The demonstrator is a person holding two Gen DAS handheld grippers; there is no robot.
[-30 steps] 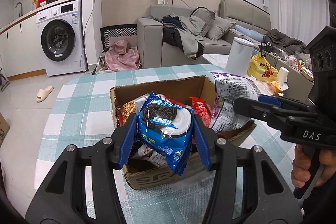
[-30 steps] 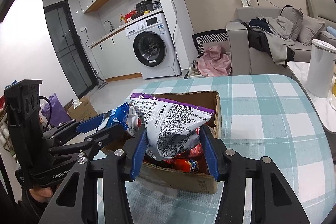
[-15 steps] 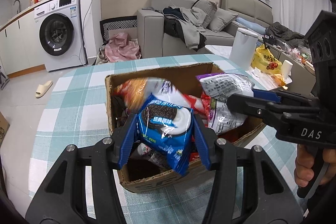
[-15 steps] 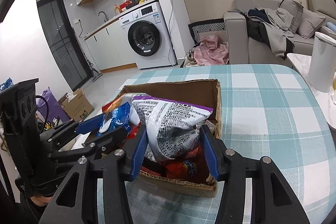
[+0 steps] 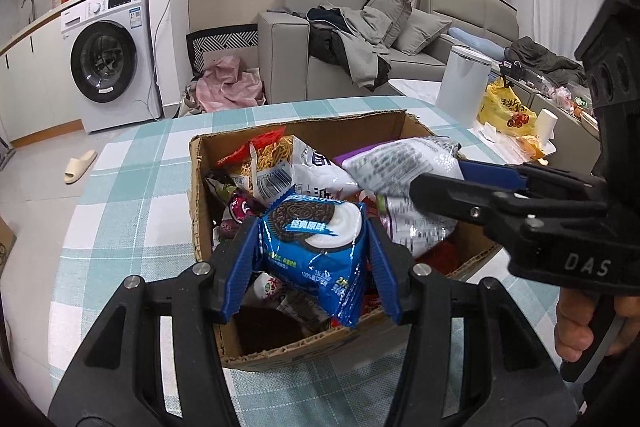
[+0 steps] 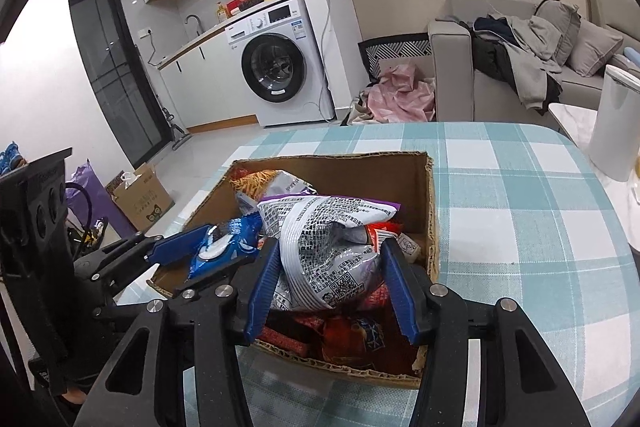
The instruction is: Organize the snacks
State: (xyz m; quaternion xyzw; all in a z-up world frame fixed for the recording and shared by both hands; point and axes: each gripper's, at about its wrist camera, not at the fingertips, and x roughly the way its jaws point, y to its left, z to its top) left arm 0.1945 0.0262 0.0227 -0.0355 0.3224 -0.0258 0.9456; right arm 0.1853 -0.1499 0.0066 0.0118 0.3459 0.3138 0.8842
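Over the cardboard box [image 5: 208,187], a blue cookie packet [image 5: 316,247] is clamped by the left gripper [image 5: 310,263]; a silver snack bag [image 6: 328,251] sits between the right gripper's [image 6: 332,287] opening jaws, the pads touching it.

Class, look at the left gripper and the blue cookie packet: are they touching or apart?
Touching. In the left wrist view the left gripper has both blue fingers pressed against the sides of the cookie packet, holding it above the cardboard box.

glossy plastic snack packets [image 5: 316,247] in a rough, matt cardboard box [image 6: 430,211].
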